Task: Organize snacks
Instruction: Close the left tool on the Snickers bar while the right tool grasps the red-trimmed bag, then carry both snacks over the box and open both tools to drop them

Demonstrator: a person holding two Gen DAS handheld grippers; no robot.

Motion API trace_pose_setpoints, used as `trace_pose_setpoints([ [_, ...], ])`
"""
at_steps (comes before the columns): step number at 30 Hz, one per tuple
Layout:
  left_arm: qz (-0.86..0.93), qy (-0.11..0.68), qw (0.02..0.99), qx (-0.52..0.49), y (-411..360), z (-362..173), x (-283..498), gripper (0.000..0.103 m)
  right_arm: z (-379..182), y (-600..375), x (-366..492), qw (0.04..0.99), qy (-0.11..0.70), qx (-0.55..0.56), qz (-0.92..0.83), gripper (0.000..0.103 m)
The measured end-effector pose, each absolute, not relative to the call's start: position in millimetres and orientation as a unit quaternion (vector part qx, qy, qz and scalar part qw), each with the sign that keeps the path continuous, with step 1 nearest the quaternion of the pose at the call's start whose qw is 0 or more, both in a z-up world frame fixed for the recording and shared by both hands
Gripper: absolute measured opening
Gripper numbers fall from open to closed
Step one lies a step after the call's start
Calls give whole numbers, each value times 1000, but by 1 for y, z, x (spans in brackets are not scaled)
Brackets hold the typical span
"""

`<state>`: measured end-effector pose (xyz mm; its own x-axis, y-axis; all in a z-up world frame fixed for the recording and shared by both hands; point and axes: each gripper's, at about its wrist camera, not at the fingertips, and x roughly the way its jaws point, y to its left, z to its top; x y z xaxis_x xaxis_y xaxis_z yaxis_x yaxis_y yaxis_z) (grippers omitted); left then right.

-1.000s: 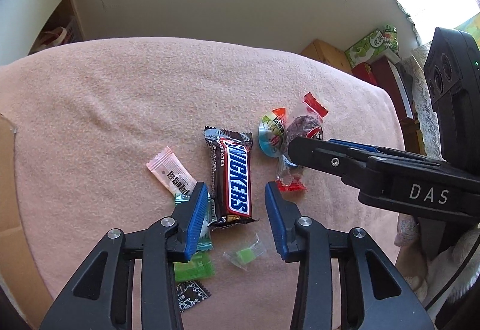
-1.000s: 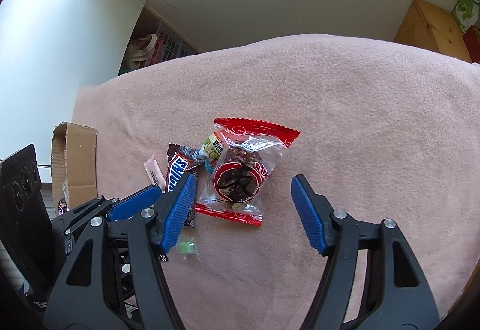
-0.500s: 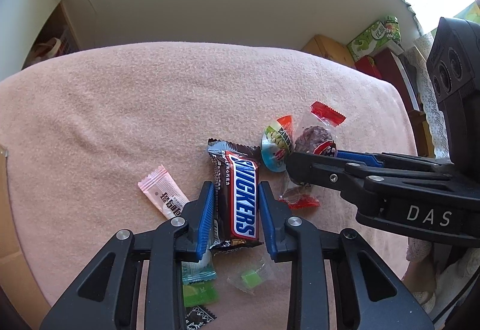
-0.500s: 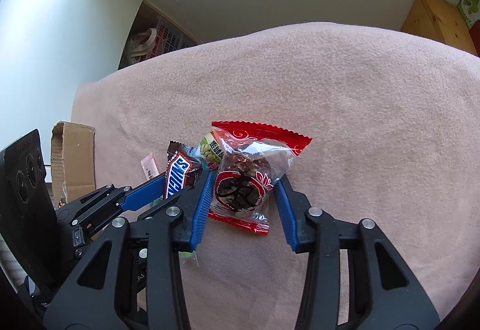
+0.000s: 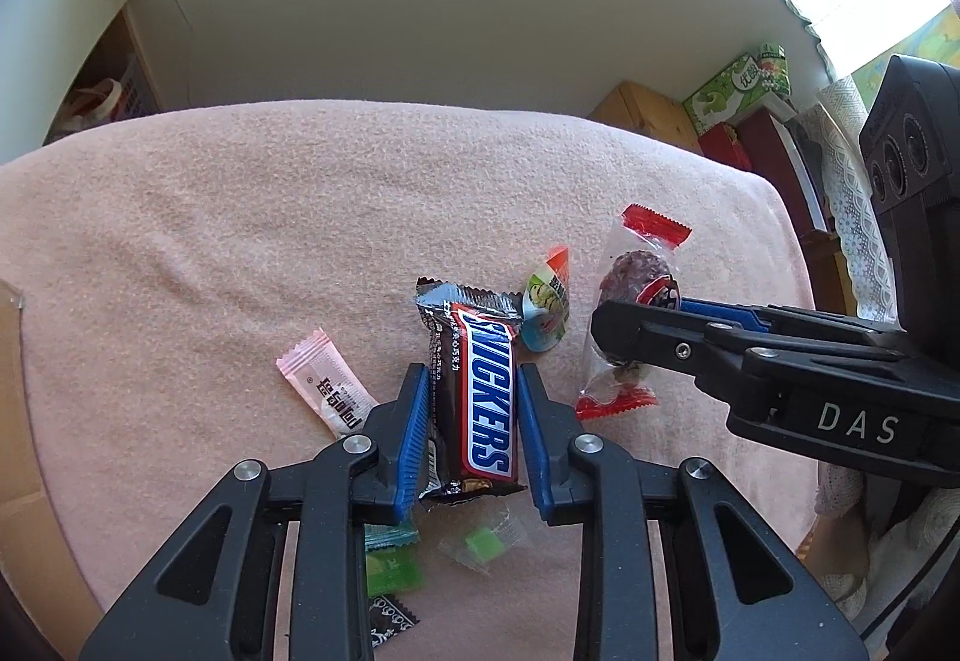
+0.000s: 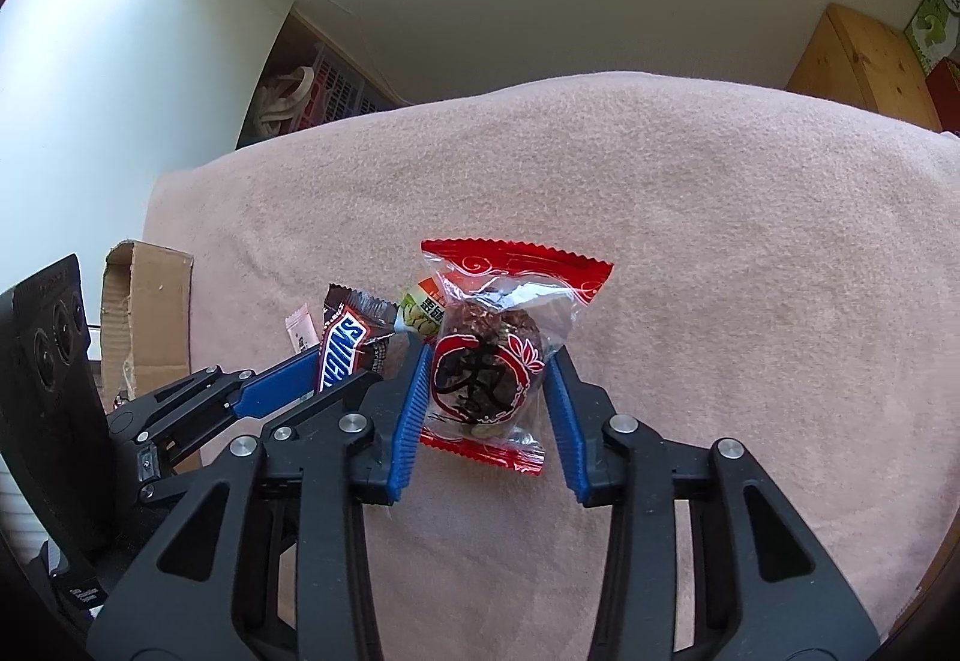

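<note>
While its two blue pads pressed the long sides of the single Snickers bar point(image 5: 477, 397), the left tool point(image 5: 474, 421) held that bar lengthwise between its fingers, the wrapper's crimped far end pointing away from it. The right tool point(image 6: 486, 391) was closed likewise on one clear packet with red ends point(image 6: 501, 361), a dark round sweet inside, and the pads met the packet at both sides. Both tools were low over the pink blanket point(image 5: 270, 217) and lay nearly parallel, the right one reaching in from the right of the left tool so that its fingers crossed just beyond and to the right of the Snickers bar.

Between the two held items, just beyond the left tool's right fingertip, sat one small rounded packet in green and orange point(image 5: 545, 310). To the left of the left tool, near its left finger, lay one pink-and-white sachet point(image 5: 327, 382). Under and behind the left tool's fingers lay four more small pieces: one teal-edged wrapper point(image 5: 390, 535), one bright green wrapper point(image 5: 393, 571), one clear wrapper with a green sweet point(image 5: 483, 544), and one black patterned wrapper point(image 5: 390, 619).

Seen from the right wrist, one open cardboard box point(image 6: 147, 313) stood to the left of both tools at the blanket's edge.
</note>
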<state>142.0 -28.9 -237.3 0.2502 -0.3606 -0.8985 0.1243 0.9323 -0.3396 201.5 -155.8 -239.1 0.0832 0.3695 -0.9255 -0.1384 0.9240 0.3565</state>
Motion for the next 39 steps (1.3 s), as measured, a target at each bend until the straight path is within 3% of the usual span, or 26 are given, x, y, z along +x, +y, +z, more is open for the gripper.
trace_pose_setpoints([
  [17, -123, 556, 812, -128, 22, -195, 117, 27, -195, -124, 190, 744, 633, 61, 208, 40],
  [39, -12, 515, 836, -189, 146, -163, 45, 27, -156, 14, 152, 728, 609, -13, 315, 40],
])
